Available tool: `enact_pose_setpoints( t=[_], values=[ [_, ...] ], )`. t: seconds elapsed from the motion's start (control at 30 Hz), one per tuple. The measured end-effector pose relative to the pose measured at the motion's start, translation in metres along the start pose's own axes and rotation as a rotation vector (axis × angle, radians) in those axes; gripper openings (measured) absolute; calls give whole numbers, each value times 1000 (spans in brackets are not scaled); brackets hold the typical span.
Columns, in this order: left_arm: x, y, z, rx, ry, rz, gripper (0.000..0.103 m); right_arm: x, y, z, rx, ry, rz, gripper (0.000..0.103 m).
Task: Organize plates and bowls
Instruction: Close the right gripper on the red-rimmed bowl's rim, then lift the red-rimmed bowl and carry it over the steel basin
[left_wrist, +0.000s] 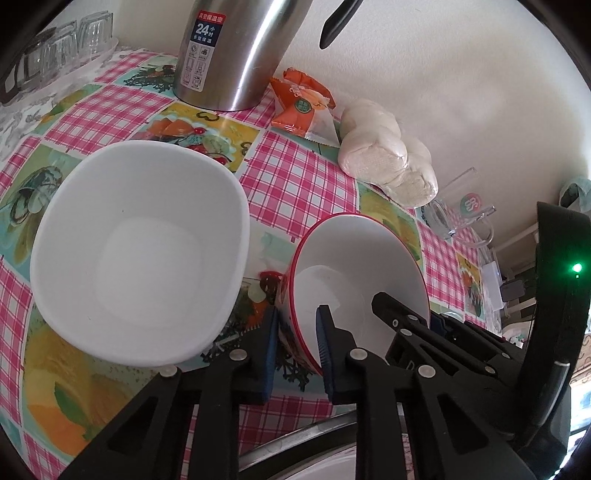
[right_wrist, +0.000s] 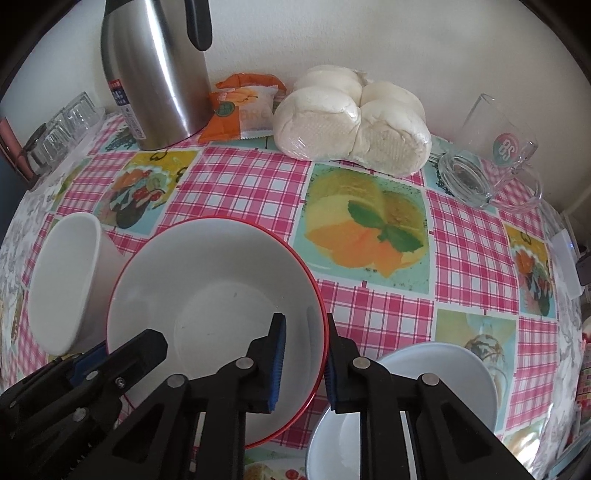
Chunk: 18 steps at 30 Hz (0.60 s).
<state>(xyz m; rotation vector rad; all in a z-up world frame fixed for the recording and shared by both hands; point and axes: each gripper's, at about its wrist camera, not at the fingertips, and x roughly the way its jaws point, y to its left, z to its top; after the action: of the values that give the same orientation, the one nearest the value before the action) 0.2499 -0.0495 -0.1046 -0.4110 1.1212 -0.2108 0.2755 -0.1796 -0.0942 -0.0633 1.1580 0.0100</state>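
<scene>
Both grippers are clamped on the same red-rimmed bowl (right_wrist: 218, 306), one on each side of it. In the right wrist view the right gripper (right_wrist: 304, 363) has its blue pads pinched over the bowl's right rim – one pad inside the bowl, the other outside against the red wall. The jaws are nearly closed, with just the thickness of the rim between them. The left gripper (left_wrist: 297, 349) does the same on the opposite rim: inner pad in the white interior, outer pad on the patterned outside wall. You can see its black fingers poking in at the lower left of the right wrist view too.

The bowl sits on the checked pink tablecloth (right_wrist: 251, 177) at the near side of the table. Just left of it is a plain white squarish bowl (left_wrist: 136, 254), close to it but I can't tell if they touch. To the near right there's a pale blue-white bowl (right_wrist: 436, 373), partly hidden behind the right gripper's fingers.

Far side, along the wall: a steel thermos jug (right_wrist: 159, 74), an orange snack packet (right_wrist: 240, 107), a bag of white buns (right_wrist: 351, 118), and a glass mug (right_wrist: 491, 155) lying on its side at the far right. Some upturned glasses (right_wrist: 62, 129) sit at the far left.
</scene>
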Motion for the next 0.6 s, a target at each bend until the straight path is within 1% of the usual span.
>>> enact_pose_setpoints(
  t=[0.1, 0.23, 0.33, 0.6],
  values=[
    [0, 1, 0, -5, 0, -3, 21, -3, -2, -1, 18, -9, 25, 20],
    [-3, 1, -1, -5, -7, 8, 21, -11, 1, -2, 15, -30, 36, 20],
    [-6, 2, -1, -11, -11, -6, 21, -19, 2, -1, 15, -50, 35, 20],
    [-32, -8, 1, 12, -65, -28, 21, -50, 1, -3, 24, -115, 44, 20]
  ],
)
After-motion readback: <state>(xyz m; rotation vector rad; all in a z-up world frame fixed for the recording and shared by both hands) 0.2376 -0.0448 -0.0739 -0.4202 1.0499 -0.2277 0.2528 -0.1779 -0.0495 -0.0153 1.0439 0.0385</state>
